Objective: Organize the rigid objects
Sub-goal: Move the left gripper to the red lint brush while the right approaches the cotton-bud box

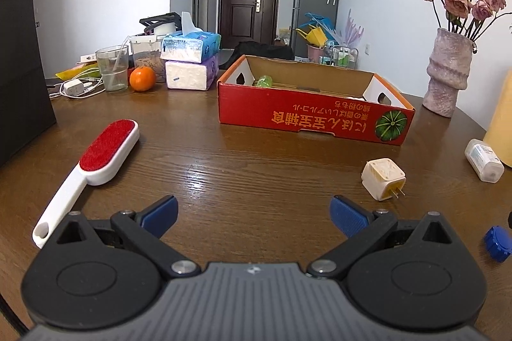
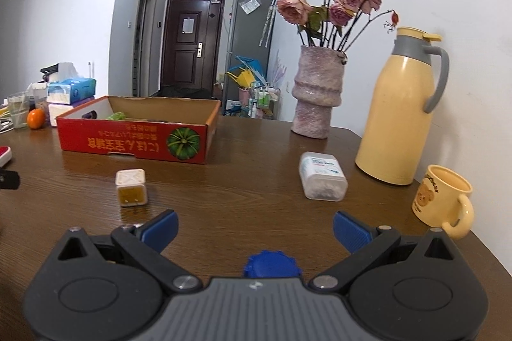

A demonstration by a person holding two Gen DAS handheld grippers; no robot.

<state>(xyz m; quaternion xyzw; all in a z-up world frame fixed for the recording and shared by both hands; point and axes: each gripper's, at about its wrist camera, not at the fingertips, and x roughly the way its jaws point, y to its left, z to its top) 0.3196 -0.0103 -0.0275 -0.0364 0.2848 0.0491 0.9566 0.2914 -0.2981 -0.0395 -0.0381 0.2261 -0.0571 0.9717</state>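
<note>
flanking the red box [image 1: 307, 113], a lint brush [image 1: 96, 158], plug adapter [image 1: 382, 177] and bottle [image 2: 321, 179]; both grippers [image 1: 254, 216] [image 2: 256, 227] spread, empty.

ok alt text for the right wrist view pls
An open claw hovers over a brown wooden table with a blue cap just below it. Ahead lie a white plug adapter, a small white bottle on its side and a red cardboard box; a yellow thermos and mug stand right.

Left gripper [image 1: 254, 214]: blue-padded fingers [image 1: 160, 214] spread wide, holding nothing; low over the tabletop
Right gripper [image 2: 255, 227]: fingers [image 2: 350, 230] likewise spread, empty; level, low
</note>
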